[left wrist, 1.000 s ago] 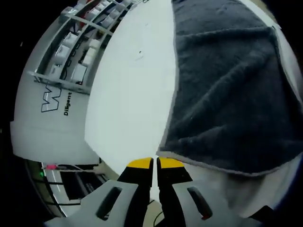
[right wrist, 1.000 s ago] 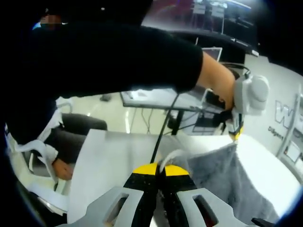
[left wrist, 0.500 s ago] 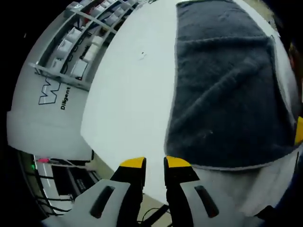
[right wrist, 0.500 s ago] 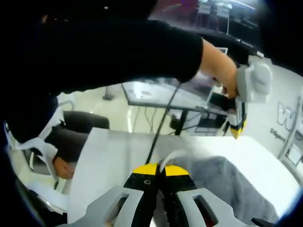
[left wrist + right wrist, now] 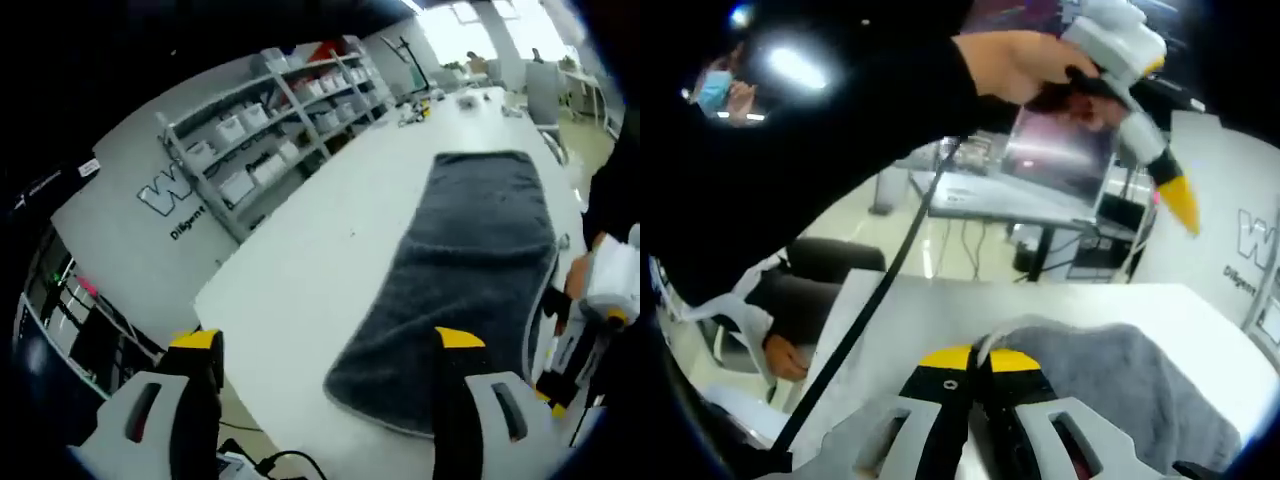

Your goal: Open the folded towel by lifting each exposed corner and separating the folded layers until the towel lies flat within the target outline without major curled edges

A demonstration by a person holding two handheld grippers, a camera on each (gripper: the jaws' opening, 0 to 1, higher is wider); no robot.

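Left gripper view: your left gripper point(image 5: 328, 345) is hanging over the near edge of the white table point(image 5: 300, 270), jaws spread wide apart with nothing between them, yellow tips sitting at lower left and lower centre-right of the frame. The grey towel point(image 5: 470, 270) is lying on the table as a long strip running from centre frame toward the upper right, mostly flat, its near end rounded and slightly lifted with a pale hem showing at lower centre. Your right gripper point(image 5: 575, 350) is showing at the right edge, beside the towel's long side, white body with yellow tips, a hand wrapped around it. Grey shelving point(image 5: 275, 120) with white boxes is filling the upper left, next to a white wall panel with dark lettering. Right gripper view: your right gripper point(image 5: 974, 357) is sitting at lower centre with jaws pressed together on the towel's point(image 5: 1120, 385) pale hem edge, and the cloth is bunching up and trailing toward the lower right over the table point(image 5: 940, 310). Your left gripper point(image 5: 1145, 120) is hanging high at upper right, one yellow tip pointing down-right, your hand point(image 5: 1015, 65) gripping it, clear of the cloth. A black cable point(image 5: 865, 320) is running diagonally across the left half.
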